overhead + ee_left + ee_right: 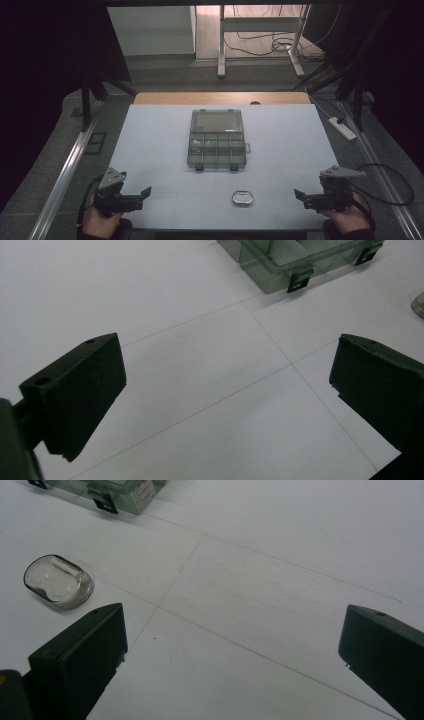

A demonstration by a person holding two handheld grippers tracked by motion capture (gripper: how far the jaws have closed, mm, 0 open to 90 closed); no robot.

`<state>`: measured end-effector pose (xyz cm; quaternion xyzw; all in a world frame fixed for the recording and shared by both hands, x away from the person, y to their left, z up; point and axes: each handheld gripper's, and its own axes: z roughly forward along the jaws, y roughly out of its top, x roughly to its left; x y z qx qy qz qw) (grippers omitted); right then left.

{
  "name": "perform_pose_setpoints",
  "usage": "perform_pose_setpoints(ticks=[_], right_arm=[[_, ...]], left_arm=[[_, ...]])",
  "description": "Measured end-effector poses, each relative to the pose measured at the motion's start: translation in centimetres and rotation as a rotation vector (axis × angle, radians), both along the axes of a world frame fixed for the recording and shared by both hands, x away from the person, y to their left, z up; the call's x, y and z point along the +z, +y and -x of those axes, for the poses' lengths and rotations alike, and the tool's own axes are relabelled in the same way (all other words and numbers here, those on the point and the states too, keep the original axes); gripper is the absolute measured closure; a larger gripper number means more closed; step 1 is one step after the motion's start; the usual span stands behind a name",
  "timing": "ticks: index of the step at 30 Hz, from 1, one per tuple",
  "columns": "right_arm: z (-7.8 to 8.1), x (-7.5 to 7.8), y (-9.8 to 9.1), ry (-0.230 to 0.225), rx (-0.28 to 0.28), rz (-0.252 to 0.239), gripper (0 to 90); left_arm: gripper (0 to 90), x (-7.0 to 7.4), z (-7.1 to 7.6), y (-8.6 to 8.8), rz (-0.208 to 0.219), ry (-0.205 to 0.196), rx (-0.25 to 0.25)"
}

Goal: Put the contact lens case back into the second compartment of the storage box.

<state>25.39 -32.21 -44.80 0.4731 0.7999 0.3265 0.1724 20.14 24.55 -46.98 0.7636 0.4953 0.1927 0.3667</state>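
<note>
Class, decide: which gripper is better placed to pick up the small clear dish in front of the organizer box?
Right, probably. The right gripper stands open, nearer the small clear dish than the left gripper.

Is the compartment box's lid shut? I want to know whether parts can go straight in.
No: in the high view the compartment box lies with its clear lid folded back flat on the table, its compartments uncovered.

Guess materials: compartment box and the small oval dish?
Compartment box: likely clear, smoke-tinted rigid plastic; dividers show through the walls, latches are dark. Small oval dish: glass or clear plastic, glossy; thick see-through rim with highlights. Can't tell which.
</note>
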Motion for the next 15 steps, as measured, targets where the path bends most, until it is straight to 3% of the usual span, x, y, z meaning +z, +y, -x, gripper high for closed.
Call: perform_pose_setpoints(ticks=[15], right_arm=[[-0.16, -0.07, 0.18, 0.019, 0.014, 0.004, 0.0]], left_arm=[[2.7, -0.02, 0.08, -0.13, -0.013, -0.002, -0.015]])
